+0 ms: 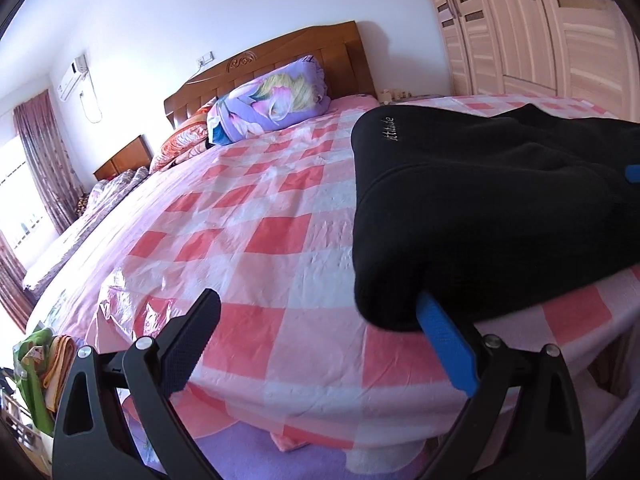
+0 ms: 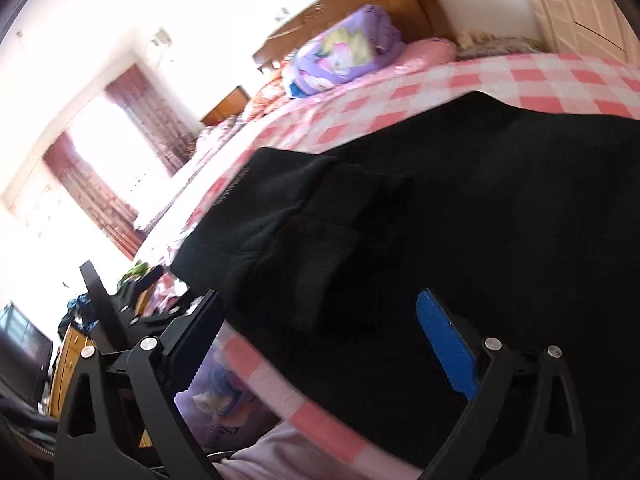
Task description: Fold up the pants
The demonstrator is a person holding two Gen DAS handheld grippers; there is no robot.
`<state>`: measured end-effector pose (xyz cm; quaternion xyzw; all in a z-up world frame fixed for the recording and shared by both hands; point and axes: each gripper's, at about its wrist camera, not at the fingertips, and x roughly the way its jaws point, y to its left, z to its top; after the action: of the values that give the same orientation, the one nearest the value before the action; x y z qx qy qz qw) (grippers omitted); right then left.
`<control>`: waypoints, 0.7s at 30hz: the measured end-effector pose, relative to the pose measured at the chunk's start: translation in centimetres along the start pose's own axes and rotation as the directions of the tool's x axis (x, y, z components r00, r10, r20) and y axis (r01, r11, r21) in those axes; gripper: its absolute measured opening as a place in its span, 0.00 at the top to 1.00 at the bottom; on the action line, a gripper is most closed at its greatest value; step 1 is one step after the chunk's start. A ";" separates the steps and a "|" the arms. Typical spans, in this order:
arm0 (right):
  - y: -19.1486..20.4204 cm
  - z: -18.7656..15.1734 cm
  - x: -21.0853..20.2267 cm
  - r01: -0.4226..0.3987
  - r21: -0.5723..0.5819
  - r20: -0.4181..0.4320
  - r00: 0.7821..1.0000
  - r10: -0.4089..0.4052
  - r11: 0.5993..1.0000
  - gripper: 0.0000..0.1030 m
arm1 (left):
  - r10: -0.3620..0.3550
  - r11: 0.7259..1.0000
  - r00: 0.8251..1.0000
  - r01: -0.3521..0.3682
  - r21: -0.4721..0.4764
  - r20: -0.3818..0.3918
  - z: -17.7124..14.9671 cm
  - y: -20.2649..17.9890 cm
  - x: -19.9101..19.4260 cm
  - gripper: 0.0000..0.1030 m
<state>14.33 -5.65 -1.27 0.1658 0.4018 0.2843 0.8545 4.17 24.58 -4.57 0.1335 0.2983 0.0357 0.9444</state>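
Black pants [image 1: 500,208] lie folded in a thick stack on the right side of the bed's pink-and-white checked sheet [image 1: 260,220], with small pale lettering near their far edge. My left gripper [image 1: 318,298] stands wide open at the bed's near edge. Its blue finger [image 1: 446,348] has its tip tucked under the stack's near corner, and its black finger [image 1: 188,344] hangs over bare sheet. In the right wrist view the pants [image 2: 400,220] fill the middle. My right gripper [image 2: 320,298] is open wide just in front of them, its pads not pressing the cloth.
A purple floral bundle [image 1: 272,100] and an orange pillow [image 1: 180,144] lie by the wooden headboard [image 1: 280,52]. A pale wardrobe [image 1: 540,28] stands right of the bed. Curtains [image 1: 40,152] frame a bright window at left. Green and orange cloth [image 1: 40,364] sits beside the bed's near-left corner.
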 end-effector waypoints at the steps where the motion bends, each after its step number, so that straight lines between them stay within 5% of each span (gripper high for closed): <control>1: -0.3 0.0 0.2 -0.003 0.008 -0.017 1.000 0.003 1.000 0.08 | -0.002 1.000 1.000 0.002 0.001 0.009 -0.2 0.2 -0.3 0.05; 8: -0.2 1.5 4.8 -0.081 0.016 -0.165 0.983 0.083 0.997 0.13 | -0.005 0.997 0.999 0.009 -0.074 0.045 1.0 2.2 -0.4 0.04; 11: -0.9 2.0 5.3 -0.187 0.084 -0.223 0.954 0.202 0.979 0.19 | -0.047 0.991 0.997 0.055 -0.121 0.063 1.5 3.0 -0.3 0.04; 14: -1.2 2.2 5.4 -0.203 0.081 -0.235 0.948 0.217 0.976 0.23 | -0.166 0.979 0.983 0.173 -0.109 0.074 1.3 3.1 -0.9 0.04; 17: -1.3 3.1 6.2 -0.234 0.114 -0.199 0.947 0.254 0.965 0.27 | -0.156 0.984 0.986 0.159 -0.074 0.054 0.8 2.6 -0.9 0.04; 20: -0.6 3.6 7.7 -0.205 0.087 -0.182 0.959 0.218 0.975 0.42 | -0.133 0.987 0.991 0.135 -0.090 0.025 0.4 2.6 -0.3 0.04; 21: -0.5 3.6 8.1 -0.195 0.081 -0.179 0.962 0.207 0.977 0.57 | -0.139 0.985 0.990 0.140 -0.101 0.021 0.4 2.7 -0.2 0.04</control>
<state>21.50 -1.21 -4.06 0.2050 0.4696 0.3713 0.7743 4.28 27.09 -3.40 0.0643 0.2980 -0.0162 0.9523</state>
